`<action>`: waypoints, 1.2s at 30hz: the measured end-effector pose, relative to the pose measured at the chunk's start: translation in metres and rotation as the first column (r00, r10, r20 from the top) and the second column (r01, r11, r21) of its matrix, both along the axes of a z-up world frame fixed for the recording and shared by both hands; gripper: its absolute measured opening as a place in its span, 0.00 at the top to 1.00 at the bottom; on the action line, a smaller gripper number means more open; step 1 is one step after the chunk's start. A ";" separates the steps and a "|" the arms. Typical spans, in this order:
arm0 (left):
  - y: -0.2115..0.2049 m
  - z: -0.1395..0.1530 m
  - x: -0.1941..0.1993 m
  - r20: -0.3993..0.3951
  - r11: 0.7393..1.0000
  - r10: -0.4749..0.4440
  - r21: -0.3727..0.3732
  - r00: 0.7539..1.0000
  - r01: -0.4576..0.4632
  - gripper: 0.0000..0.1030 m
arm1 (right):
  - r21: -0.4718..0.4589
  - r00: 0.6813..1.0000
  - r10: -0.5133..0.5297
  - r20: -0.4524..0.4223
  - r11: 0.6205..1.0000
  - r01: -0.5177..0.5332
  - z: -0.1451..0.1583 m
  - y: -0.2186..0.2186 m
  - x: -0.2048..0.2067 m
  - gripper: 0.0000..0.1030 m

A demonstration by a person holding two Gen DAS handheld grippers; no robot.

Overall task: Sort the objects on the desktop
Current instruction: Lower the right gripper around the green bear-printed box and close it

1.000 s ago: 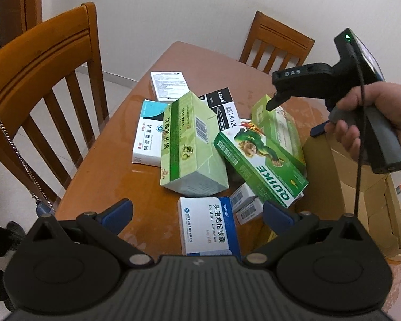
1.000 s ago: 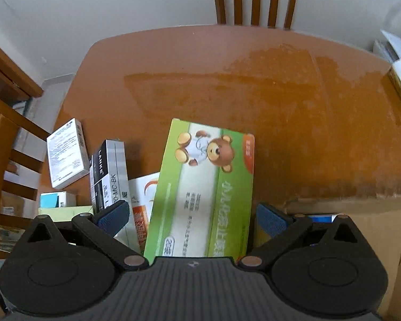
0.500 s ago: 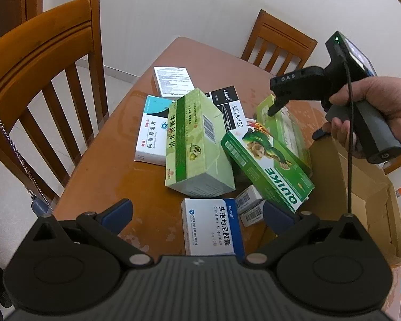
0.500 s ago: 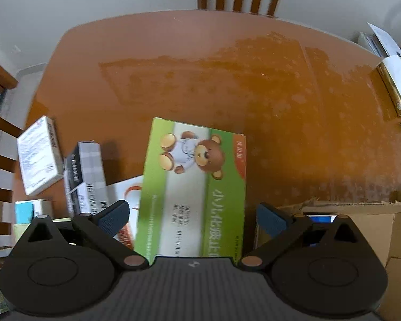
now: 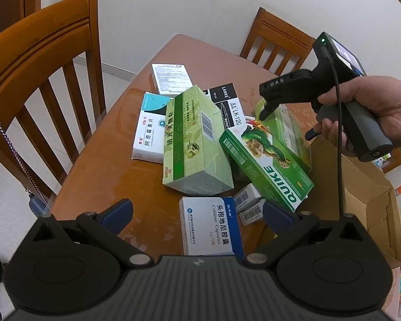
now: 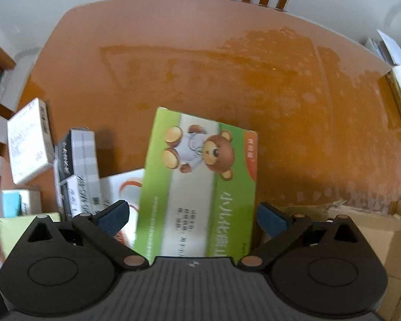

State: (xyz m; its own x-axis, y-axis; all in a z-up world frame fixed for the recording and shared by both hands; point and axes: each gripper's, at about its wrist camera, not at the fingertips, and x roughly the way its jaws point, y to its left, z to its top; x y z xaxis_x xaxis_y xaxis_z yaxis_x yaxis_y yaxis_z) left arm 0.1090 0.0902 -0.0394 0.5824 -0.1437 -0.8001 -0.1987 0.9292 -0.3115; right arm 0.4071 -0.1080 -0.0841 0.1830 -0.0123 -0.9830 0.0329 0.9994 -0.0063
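A pile of medicine boxes lies on the wooden table (image 5: 101, 176). My left gripper (image 5: 197, 214) is open over a white and blue capsule box (image 5: 209, 226). Beyond it lie a big pale green box (image 5: 193, 144) and a green QUIKE box (image 5: 264, 164). My right gripper (image 6: 192, 218) is open, its pads on either side of a green bear box (image 6: 200, 184) without touching it. In the left wrist view the right gripper (image 5: 270, 107) hangs over that bear box (image 5: 288, 131).
An open cardboard box (image 5: 361, 195) stands at the table's right edge. A black LANKE box (image 5: 227, 104) and white boxes (image 5: 171, 79) lie at the back of the pile. Wooden chairs stand left (image 5: 40, 75) and behind (image 5: 275, 42). Papers (image 6: 395, 61) lie far right.
Both grippers have drifted slightly. The right gripper has come down closer around the bear box. Both stay open.
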 end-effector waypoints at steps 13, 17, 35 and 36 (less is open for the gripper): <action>-0.001 0.000 0.000 0.000 1.000 0.005 -0.010 1.000 -0.005 0.00 | 0.014 1.000 0.030 -0.002 0.999 -0.030 0.006 -0.003 0.005 0.21; -0.001 0.000 0.000 0.002 1.000 0.005 -0.011 1.000 -0.005 0.00 | 0.021 0.998 0.055 0.013 0.998 -0.056 0.014 0.000 0.006 0.35; -0.005 0.001 0.000 0.008 1.000 -0.012 -0.016 1.000 0.012 0.00 | 0.143 1.000 0.016 0.017 0.990 -0.018 0.043 -0.031 0.023 0.00; -0.005 0.000 0.000 0.006 1.000 -0.014 -0.017 1.000 0.014 0.00 | 0.137 1.000 0.026 0.001 0.990 -0.026 0.040 -0.031 0.025 0.00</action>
